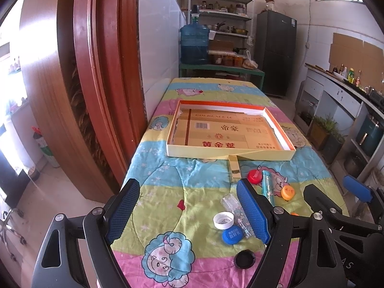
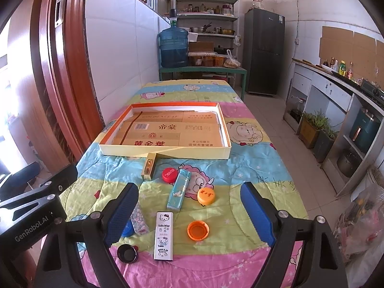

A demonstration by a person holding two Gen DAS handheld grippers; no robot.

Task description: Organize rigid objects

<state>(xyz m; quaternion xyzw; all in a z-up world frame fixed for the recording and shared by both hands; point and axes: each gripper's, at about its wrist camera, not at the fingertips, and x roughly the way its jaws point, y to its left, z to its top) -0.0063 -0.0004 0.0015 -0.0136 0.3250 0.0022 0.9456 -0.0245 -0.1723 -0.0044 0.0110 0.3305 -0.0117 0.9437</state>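
Both grippers are held above the near end of a cartoon-print cloth [image 2: 252, 168] covering the table. The left gripper [image 1: 187, 212] is seen with jaws spread apart, nothing between them; the right gripper [image 2: 189, 212] likewise wide apart and empty.

Counted on the cloth: bottle caps, six in all — one red cap [image 2: 170, 174], one orange-yellow cap [image 2: 206, 195] top up, one orange cap [image 2: 198, 230] hollow side up, one white cap [image 1: 223, 220] hollow side up, one blue cap [image 1: 232, 234], one black cap [image 2: 127, 253] hollow side up. Lighters or lighter-like sticks, four: a teal one [image 2: 179, 189], a white Hello Kitty one [image 2: 164, 236], a clear patterned one [image 1: 236, 210], and a gold one [image 2: 148, 166] whose far end touches the tray's near wall.

One shallow cardboard tray [image 2: 165, 151] with an orange inner rim is placed beyond the items, mid-table; only a flattened printed carton is seen lining its bottom.

In the right wrist view the blue cap and clear lighter are partly hidden behind the gripper's left finger. In the left wrist view the white Hello Kitty lighter and orange cap are blocked by that gripper's right finger.

Around: a blue water jug [image 2: 173, 48], metal shelving with pots, a dark fridge [image 2: 264, 50], a counter on the right, a red-brown door frame on the left.
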